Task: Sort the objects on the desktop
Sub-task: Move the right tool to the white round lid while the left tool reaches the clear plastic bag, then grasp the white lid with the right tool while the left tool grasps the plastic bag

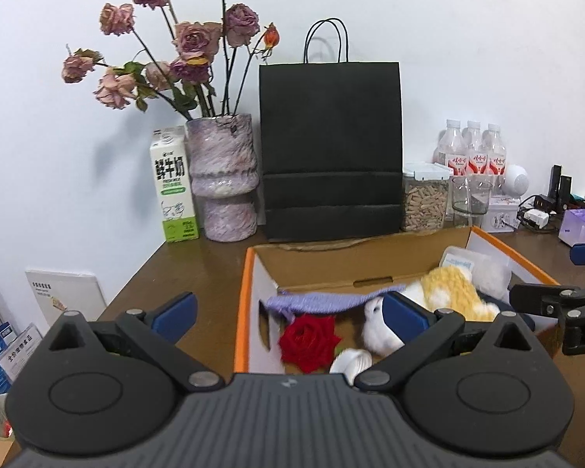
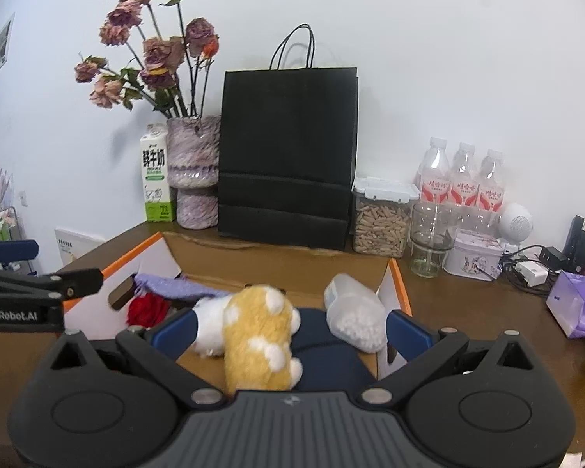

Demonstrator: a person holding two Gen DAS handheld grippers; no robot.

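Closest to the lens in both wrist views: black gripper bodies w/ blue-padded jaws. Left gripper (image 1: 290, 310) has jaws spread wide, holding nothing, hovering over the left half of an open cardboard box (image 1: 241, 312) with orange-edged flaps. Between and just beyond its jaws lie 1 red fabric rose (image 1: 308, 341), 1 white round item, partly hidden, and 1 lilac knitted cloth (image 1: 327, 300) draped further back. Right gripper (image 2: 290, 329) also has jaws released and empty; 1 yellow-and-white plush toy (image 2: 253, 341) lies between them, nearer the left pad, on something dark blue. 1 clear plastic container of white beads (image 2: 357, 321) lies tilted just inside the right pad.

Behind the box, along the wall on the brown table (image 2: 468, 312): 1 milk carton (image 1: 173, 185), 1 purple vase (image 1: 224, 179) of dried roses, 1 black paper bag (image 1: 331, 148), 1 lidded jar (image 2: 382, 222) of pellets, 1 empty glass (image 2: 429, 241), 3 water bottles (image 2: 462, 179), 1 small tin (image 2: 474, 255). Box walls hem both grippers in; bare table shows at left and right of box.
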